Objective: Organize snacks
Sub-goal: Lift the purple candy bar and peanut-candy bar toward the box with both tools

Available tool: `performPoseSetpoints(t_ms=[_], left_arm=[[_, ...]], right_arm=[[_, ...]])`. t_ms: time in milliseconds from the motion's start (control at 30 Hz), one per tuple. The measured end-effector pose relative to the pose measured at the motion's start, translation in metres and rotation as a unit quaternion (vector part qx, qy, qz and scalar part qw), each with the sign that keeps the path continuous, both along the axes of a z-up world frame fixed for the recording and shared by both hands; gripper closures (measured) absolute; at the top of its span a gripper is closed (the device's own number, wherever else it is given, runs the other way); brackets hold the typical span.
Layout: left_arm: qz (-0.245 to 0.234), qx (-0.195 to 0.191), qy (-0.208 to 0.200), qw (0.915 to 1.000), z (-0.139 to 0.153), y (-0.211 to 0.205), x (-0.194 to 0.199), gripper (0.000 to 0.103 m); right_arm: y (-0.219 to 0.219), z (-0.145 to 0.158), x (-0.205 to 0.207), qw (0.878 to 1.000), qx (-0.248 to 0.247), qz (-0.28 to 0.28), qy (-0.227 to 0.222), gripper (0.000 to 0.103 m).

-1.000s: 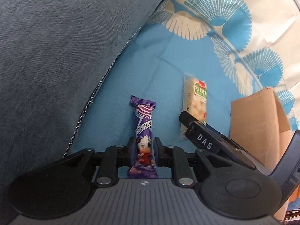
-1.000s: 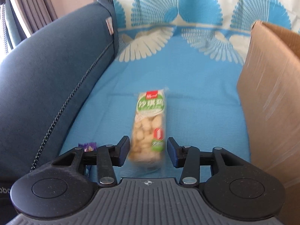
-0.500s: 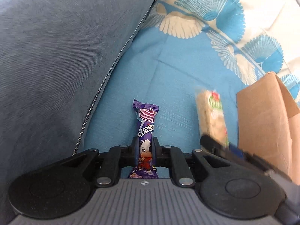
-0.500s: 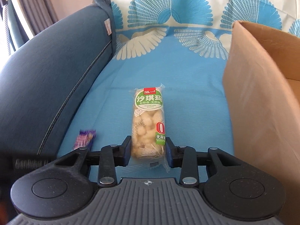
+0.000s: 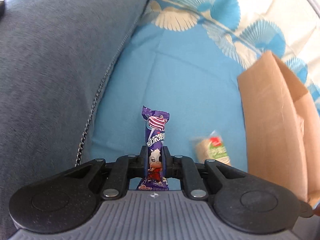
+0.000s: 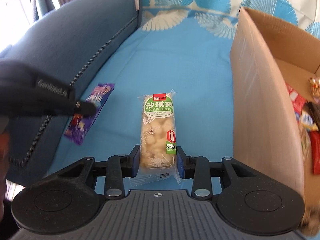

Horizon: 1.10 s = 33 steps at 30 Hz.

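My left gripper is shut on a purple candy bar and holds it above the blue sofa cover. The purple bar also shows in the right wrist view, clamped by the left gripper. My right gripper is shut on a clear-wrapped rice-puff cake with a green label, lifted off the cover. That cake shows blurred in the left wrist view. A brown cardboard box stands to the right, with several snack packets inside.
The dark blue sofa armrest runs along the left. The blue fan-patterned cover spreads over the seat and up the back. The box wall stands close on the right of both grippers.
Both grippers closed on their snacks and lifted them off the cover. The right gripper has drawn back and moved toward the box, so the box inside now shows.
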<state>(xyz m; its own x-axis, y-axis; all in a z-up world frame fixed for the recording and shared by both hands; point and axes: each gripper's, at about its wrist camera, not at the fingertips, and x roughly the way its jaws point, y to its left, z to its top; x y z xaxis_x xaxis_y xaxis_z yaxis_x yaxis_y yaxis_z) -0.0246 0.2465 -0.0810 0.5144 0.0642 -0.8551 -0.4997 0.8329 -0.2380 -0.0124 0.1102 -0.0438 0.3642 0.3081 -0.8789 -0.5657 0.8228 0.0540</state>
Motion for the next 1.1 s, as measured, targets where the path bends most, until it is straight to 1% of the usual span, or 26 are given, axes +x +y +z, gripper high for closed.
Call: performPoseSetpoints(t_ms=[100,167,233,300,433,633,800,1100], left_arm=[[-0.017,0.002,0.019,0.9997,-0.006,-0.004,0.005,0.088],[-0.020,0.005,0.028,0.9994,-0.010,-0.006,0.007,0.088],[-0.020,0.007,0.034,0.9992,-0.014,-0.008,0.008,0.083],[-0.023,0.009,0.039,0.9990,-0.016,-0.009,0.008,0.082],[-0.028,0.014,0.047,0.9984,-0.021,-0.010,0.013,0.077],[-0.030,0.017,0.053,0.9980,-0.024,-0.012,0.016,0.077],[-0.029,0.018,0.056,0.9978,-0.026,-0.014,0.020,0.077],[-0.030,0.019,0.058,0.9977,-0.028,-0.014,0.020,0.077]], right_arm=[[-0.002,-0.001,-0.003,1.000,-0.005,0.003,0.005,0.064],[-0.003,0.000,0.000,1.000,0.005,-0.001,0.009,0.062],[-0.003,-0.001,0.003,1.000,0.010,-0.004,0.007,0.061],[-0.002,-0.003,0.007,1.000,0.013,-0.009,0.009,0.057],[0.004,-0.012,0.013,1.000,0.011,-0.009,0.016,0.057],[0.012,-0.024,0.017,1.000,-0.002,-0.007,0.020,0.057],[0.015,-0.025,0.014,1.000,-0.008,0.000,0.010,0.057],[0.014,-0.027,0.014,1.000,-0.009,-0.006,0.007,0.057]])
